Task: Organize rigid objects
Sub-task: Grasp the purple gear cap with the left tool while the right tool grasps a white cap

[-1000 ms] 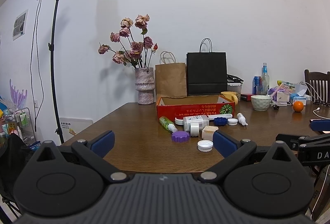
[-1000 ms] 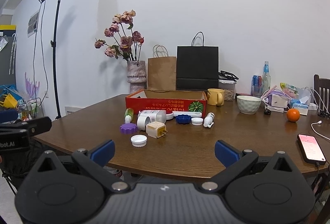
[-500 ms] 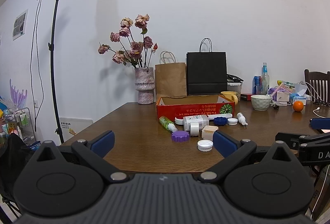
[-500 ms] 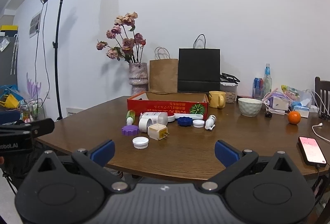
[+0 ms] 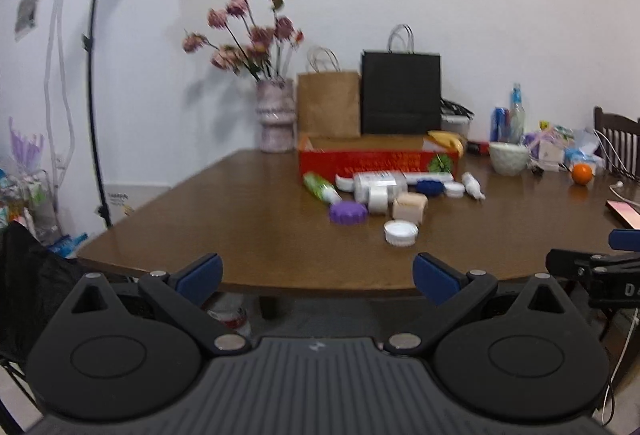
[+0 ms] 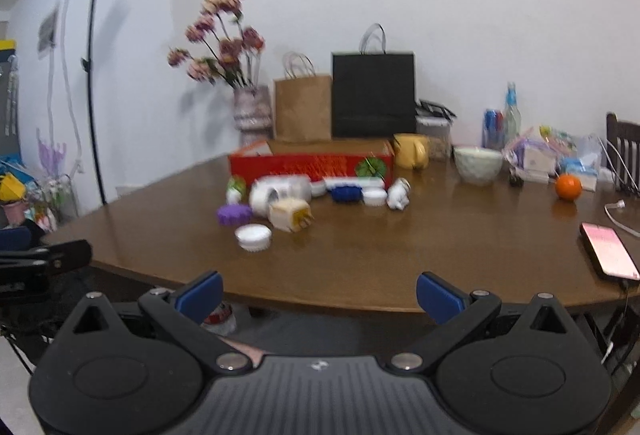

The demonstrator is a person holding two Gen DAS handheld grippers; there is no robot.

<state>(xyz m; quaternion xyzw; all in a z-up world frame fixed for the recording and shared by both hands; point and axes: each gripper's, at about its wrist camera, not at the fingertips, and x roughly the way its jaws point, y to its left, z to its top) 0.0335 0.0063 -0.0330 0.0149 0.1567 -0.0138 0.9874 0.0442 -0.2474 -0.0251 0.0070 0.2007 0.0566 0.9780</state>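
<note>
A shallow red cardboard box (image 5: 376,161) (image 6: 312,165) stands mid-table. In front of it lie a green bottle (image 5: 320,188), a white bottle (image 5: 376,187) (image 6: 280,191), a purple lid (image 5: 348,213) (image 6: 234,215), a white lid (image 5: 401,233) (image 6: 253,236), a cream plug adapter (image 5: 409,207) (image 6: 290,215), a blue lid (image 5: 430,187) (image 6: 346,193) and a small white bottle (image 5: 473,191) (image 6: 399,193). My left gripper (image 5: 318,275) and right gripper (image 6: 320,295) both hang open and hold nothing, short of the table's near edge.
At the back stand a flower vase (image 5: 276,123), a brown bag (image 5: 328,109) and a black bag (image 5: 401,93). A yellow mug (image 6: 412,151), bowl (image 6: 478,163), orange (image 6: 568,187) and phone (image 6: 608,249) occupy the right side. A light stand (image 5: 94,83) rises at left.
Both grippers have risen and tilted down a little, so the table sits higher in view and looks closer. The views are blurred by motion. Nothing on the table has moved.
</note>
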